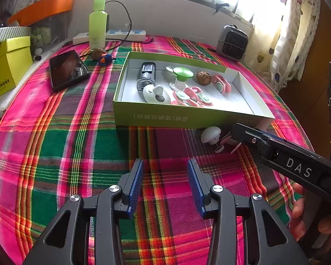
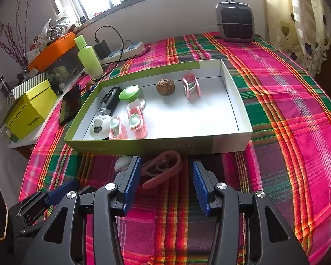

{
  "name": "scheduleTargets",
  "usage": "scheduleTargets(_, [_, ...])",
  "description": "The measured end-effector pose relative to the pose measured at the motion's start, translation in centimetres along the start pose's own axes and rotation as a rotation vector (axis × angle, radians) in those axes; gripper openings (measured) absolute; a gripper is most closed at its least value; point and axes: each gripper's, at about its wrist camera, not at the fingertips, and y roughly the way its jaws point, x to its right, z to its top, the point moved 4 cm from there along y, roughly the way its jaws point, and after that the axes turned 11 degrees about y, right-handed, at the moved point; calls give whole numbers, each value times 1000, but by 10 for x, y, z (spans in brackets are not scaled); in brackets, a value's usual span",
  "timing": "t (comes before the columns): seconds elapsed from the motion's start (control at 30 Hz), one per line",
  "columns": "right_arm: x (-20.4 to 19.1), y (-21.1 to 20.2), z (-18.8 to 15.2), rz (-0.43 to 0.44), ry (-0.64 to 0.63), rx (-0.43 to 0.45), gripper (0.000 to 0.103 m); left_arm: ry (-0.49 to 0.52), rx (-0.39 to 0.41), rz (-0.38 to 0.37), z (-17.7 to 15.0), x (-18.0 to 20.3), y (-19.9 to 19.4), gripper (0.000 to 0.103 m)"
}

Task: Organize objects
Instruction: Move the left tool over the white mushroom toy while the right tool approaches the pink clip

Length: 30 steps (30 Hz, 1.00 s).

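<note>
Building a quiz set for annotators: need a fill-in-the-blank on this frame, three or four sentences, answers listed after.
1. The walnut lies inside the shallow green ____.
2. The pink clip on the cloth lies ____ the box, in front of its near wall.
3. The right gripper has its jaws ____, either side of that clip.
4. The left gripper holds ____.

Answers: box; outside; open; nothing
</note>
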Motion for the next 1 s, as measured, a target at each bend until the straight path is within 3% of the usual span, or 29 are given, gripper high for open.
scheduleTargets(0.37, [-6,6,-7,-40,-53,-27,47,-5,-7,-11,0,-1,1,39])
scheduleTargets(0.57, [15,-4,-5,-108,-48,-13,47,-12,-14,-8,1,-2,2,39])
scheduleTargets(1.0, [53,-21,-7,-154,-30,4,47,-41,-19,-36,11,7,4,40])
